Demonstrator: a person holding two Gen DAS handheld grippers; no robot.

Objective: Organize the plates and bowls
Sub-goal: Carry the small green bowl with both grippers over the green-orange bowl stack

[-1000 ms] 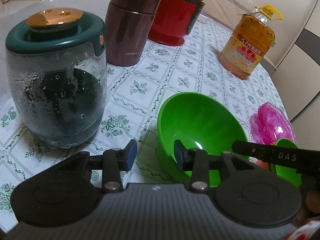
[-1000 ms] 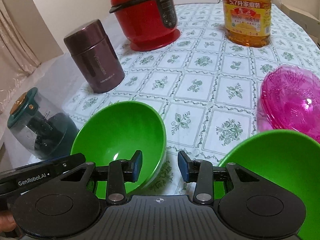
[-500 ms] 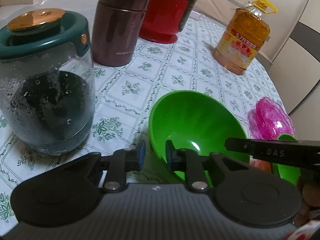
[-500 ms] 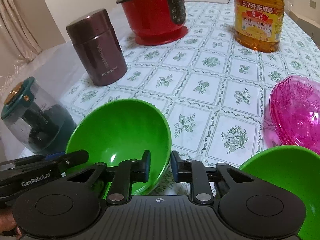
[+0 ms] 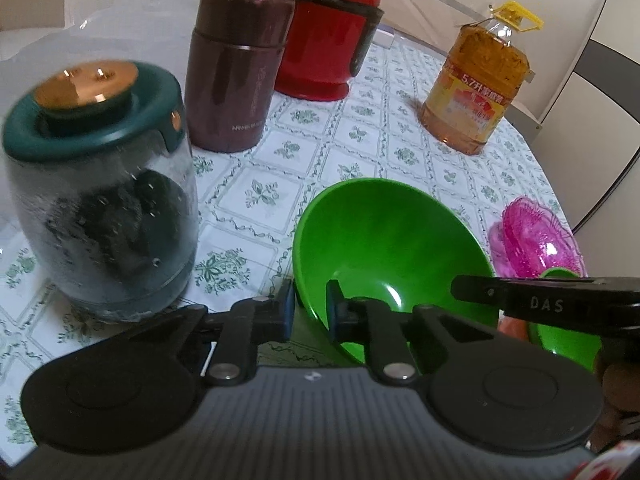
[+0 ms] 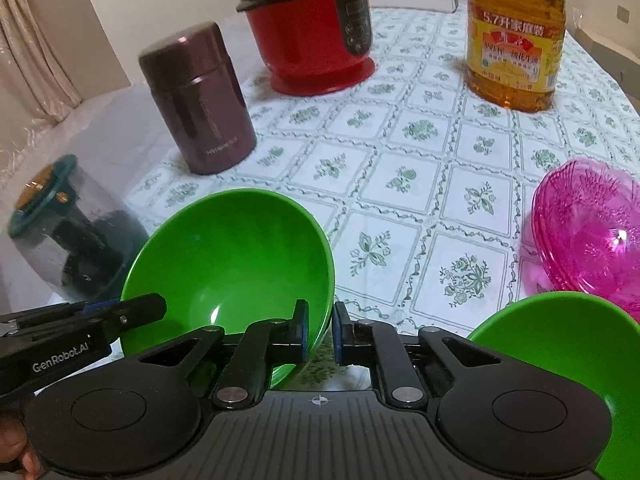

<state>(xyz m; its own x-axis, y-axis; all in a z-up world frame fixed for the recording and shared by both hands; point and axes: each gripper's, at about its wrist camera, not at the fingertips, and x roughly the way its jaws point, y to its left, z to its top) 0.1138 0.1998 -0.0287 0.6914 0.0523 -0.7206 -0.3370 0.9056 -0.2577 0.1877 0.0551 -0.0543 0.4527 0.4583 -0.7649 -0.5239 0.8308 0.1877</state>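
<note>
A green bowl [image 5: 384,240] is held between both grippers, tilted, just above the tablecloth; it also shows in the right wrist view [image 6: 232,256]. My left gripper [image 5: 310,310] is shut on its left rim. My right gripper [image 6: 320,330] is shut on its right rim. A second green bowl [image 6: 568,356] sits at the near right, also in the left wrist view [image 5: 560,340]. A stack of pink transparent plates [image 6: 588,232] lies behind it, seen in the left wrist view [image 5: 540,236] too.
A glass jar with a dark green lid [image 5: 100,200] stands close to the left of the held bowl. A maroon flask [image 6: 200,100], a red cooker [image 6: 312,28] and an oil bottle [image 6: 516,36] stand further back on the patterned tablecloth [image 6: 400,184].
Both grippers have closed from open onto opposite rims of the green bowl. The bowl has tilted and risen a little.
</note>
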